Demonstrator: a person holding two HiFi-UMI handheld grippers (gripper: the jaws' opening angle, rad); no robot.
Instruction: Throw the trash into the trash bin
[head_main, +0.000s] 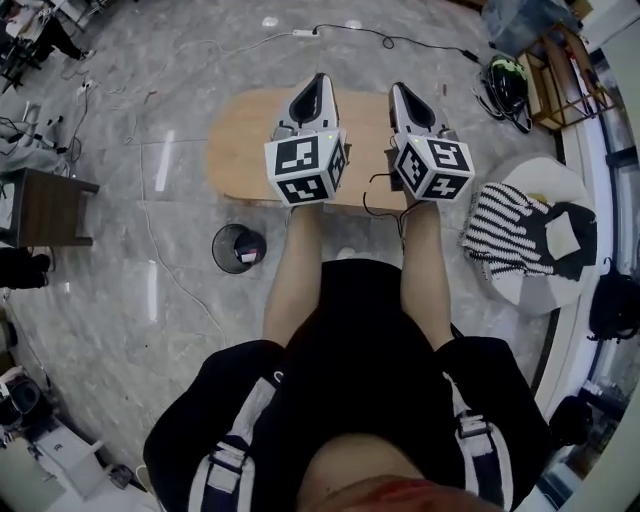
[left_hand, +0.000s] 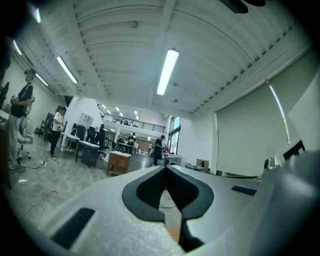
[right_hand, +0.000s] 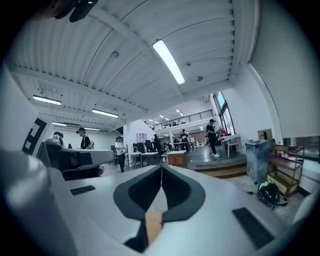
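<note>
Head view, looking steeply down: a person is standing at the near edge of an oval wooden table (head_main: 240, 150) and holding both tools out level over it, the left gripper (head_main: 320, 80) and the right gripper (head_main: 398, 90) pointing across the tabletop side by side. Both are showing their jaws pressed together with nothing in them. A black mesh trash bin (head_main: 218, 240) is sitting on the floor just off the table's near left edge, and a pale scrap with a red edge (head_main: 250, 256) is lying inside it. This is probably the trash, though it is too small to identify. The visible tabletop is showing no litter, so the job is looking done. The grippers and forearms are covering the table's middle and near edge, so anything lying there is hidden; doing this well means checking those covered patches before counting the table cleared. Left gripper view: the left gripper (left_hand: 165, 169) is aiming at a distant hall and ceiling lights, tips meeting and empty, with only a sliver of the table showing beneath them; the bin is falling outside this view. Right gripper view: the right gripper (right_hand: 161, 167) is likewise closed on nothing, a strip of the table is showing below the tips, and neither bin nor trash is appearing.
</note>
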